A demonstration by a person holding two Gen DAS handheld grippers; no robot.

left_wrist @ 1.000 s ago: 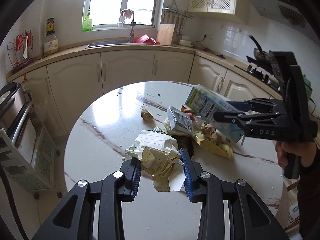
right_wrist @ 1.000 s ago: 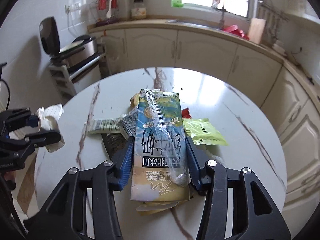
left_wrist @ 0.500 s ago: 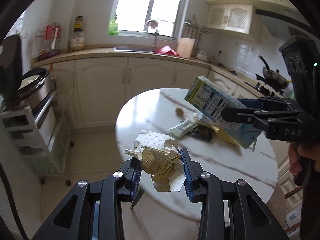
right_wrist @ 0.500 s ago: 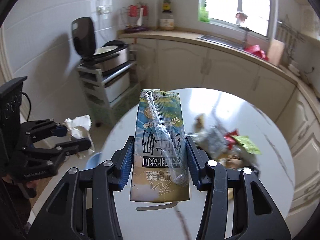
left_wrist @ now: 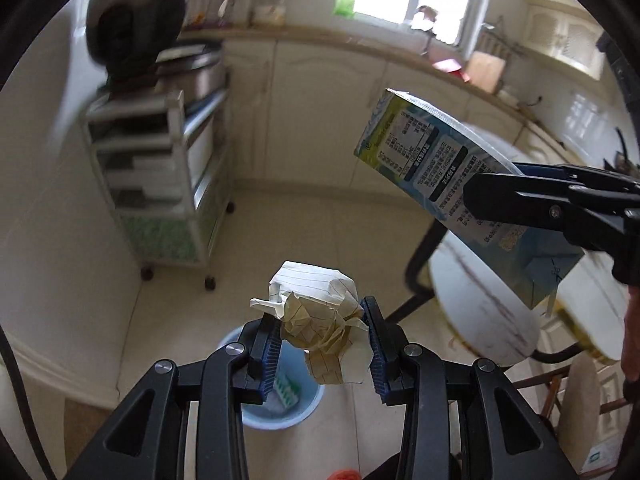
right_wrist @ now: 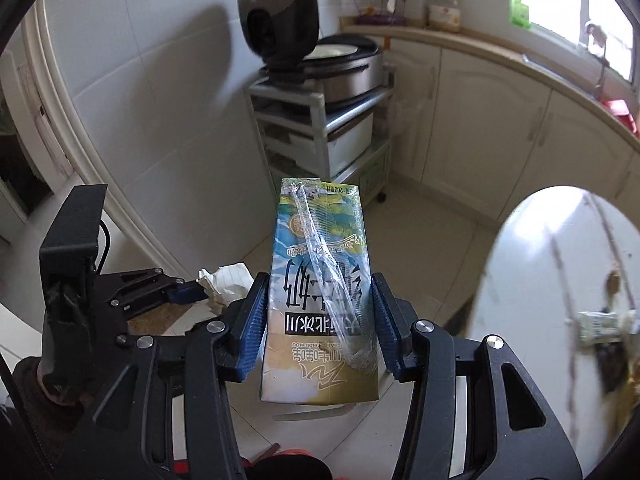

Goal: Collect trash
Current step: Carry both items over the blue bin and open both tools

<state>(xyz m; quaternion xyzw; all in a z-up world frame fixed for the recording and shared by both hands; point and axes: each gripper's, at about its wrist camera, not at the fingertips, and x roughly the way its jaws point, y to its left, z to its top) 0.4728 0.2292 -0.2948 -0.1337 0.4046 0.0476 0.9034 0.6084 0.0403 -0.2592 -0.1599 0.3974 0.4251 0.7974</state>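
i took the pale blue bin (left_wrist: 280, 396) on the tiled floor as my landmark. up and to the left of it stood a wheeled shelf cart (left_wrist: 168, 184) with a rice cooker (right_wrist: 340, 64) on top. my left gripper (left_wrist: 320, 344) hung directly above the bin, its blue ribbed pads partly closed and pinching a crumpled wad of lined paper (left_wrist: 316, 316), soft, creased and light, with one loose flap drooping toward the bin's mouth. i judged that hand the nearer one, so the paper should drop first, straight down. to the right of the bin and higher, my right gripper (right_wrist: 318, 320) was clamped across the flat sides of an empty milk carton (right_wrist: 320, 300), a stiff waxed box with a plastic-wrapped straw stuck to its face, long axis running along the fingers and tilted downward. farther right of the bin was the round marble table (right_wrist: 540, 280), where some litter remained.
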